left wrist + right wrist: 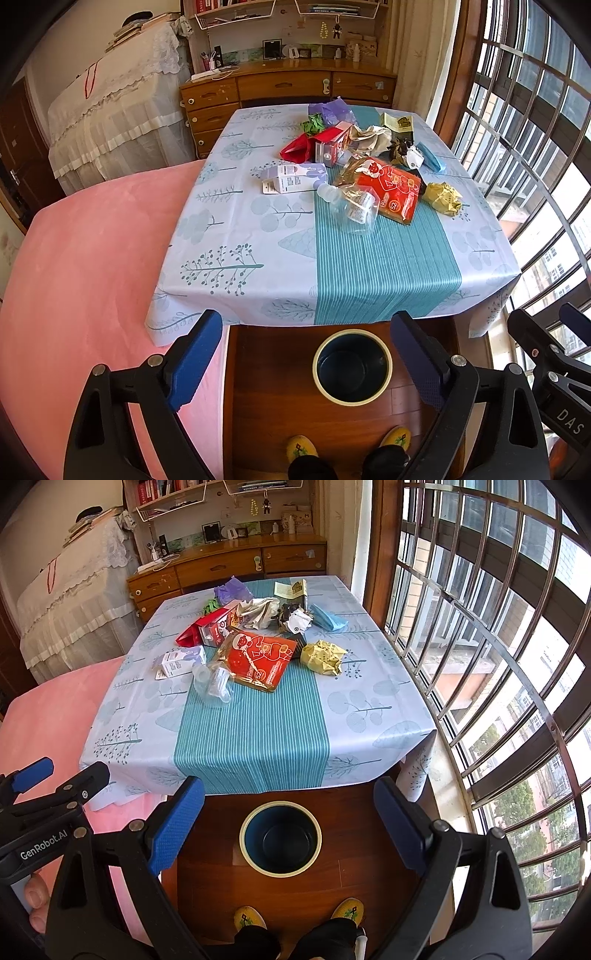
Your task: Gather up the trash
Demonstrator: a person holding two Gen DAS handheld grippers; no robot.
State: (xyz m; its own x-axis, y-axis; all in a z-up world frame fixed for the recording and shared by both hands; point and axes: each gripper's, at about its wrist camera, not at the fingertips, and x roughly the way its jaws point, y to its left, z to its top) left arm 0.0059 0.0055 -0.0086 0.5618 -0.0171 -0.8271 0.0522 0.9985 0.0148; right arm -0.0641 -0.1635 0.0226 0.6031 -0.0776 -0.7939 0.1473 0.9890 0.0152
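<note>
The trash pile [369, 166], made up of a crushed clear bottle [351, 206], a glossy red packet [391, 192], a crumpled yellow wad [443, 197] and small cartons, lies on the far half of the desk [240, 240], well beyond both tongs. The left tongs [306, 354] and right tongs [288, 823] gape wide, holding nothing, above a round cream-rimmed bin [280, 838] on the wooden floor.

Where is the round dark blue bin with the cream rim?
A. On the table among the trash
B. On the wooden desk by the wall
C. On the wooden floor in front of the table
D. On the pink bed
C: the round dark blue bin with the cream rim stands empty on the wooden floor, just before the table edge.
</note>
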